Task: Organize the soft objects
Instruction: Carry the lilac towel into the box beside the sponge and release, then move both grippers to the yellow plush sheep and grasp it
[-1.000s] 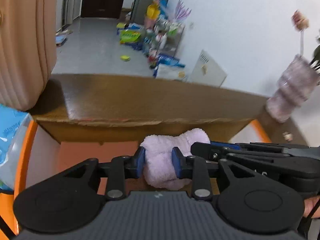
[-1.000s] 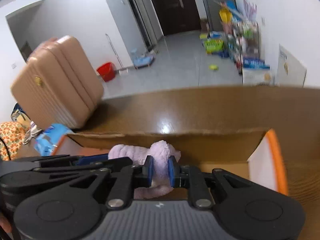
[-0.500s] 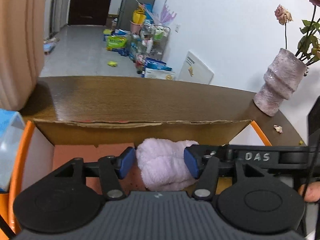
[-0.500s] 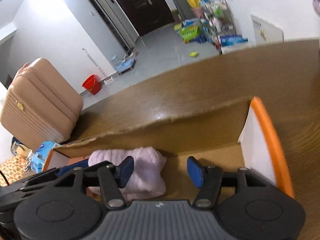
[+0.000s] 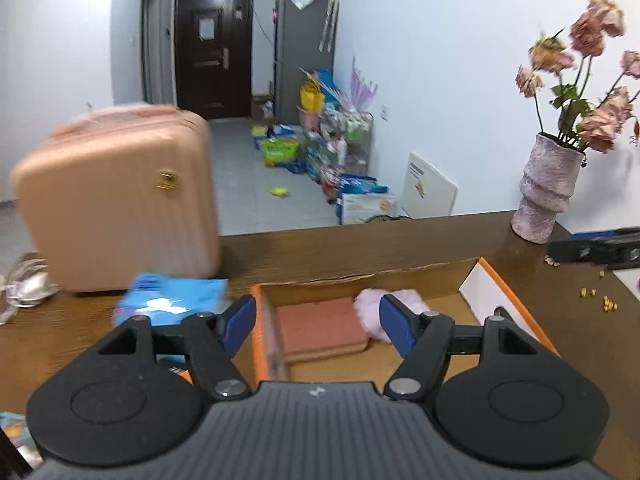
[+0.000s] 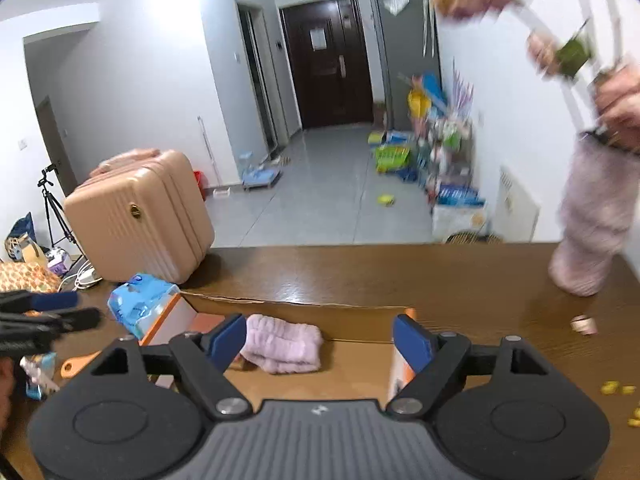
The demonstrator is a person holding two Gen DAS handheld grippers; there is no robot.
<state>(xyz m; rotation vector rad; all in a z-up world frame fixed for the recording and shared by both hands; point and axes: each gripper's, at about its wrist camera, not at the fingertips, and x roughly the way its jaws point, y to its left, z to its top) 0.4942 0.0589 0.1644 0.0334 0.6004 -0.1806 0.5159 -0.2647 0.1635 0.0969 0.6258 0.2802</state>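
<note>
A fluffy pink towel [image 6: 282,348] lies folded inside the orange-rimmed cardboard box [image 6: 360,328] on the brown table. In the left wrist view the pink towel [image 5: 372,312] rests beside a reddish folded cloth [image 5: 320,330] in the box [image 5: 508,300]. My left gripper [image 5: 318,326] hangs above and short of the box, its jaws opening, with nothing pressed between the blue pads. My right gripper [image 6: 320,340] is likewise raised, its jaws opening wide and empty. Part of the left gripper [image 6: 44,320] shows at the left edge of the right wrist view, and the right gripper's side [image 5: 596,250] at the right edge of the left wrist view.
A pink suitcase [image 5: 116,204] stands at the table's far left, with a blue plastic pack [image 5: 172,300] in front of it. At the right stands a vase [image 5: 548,192] of dried flowers, with small yellow bits [image 5: 600,302] scattered near it.
Both grippers let go of the pink towel, opened their jaws and rose up and back from the box. The towel now lies in the box.
</note>
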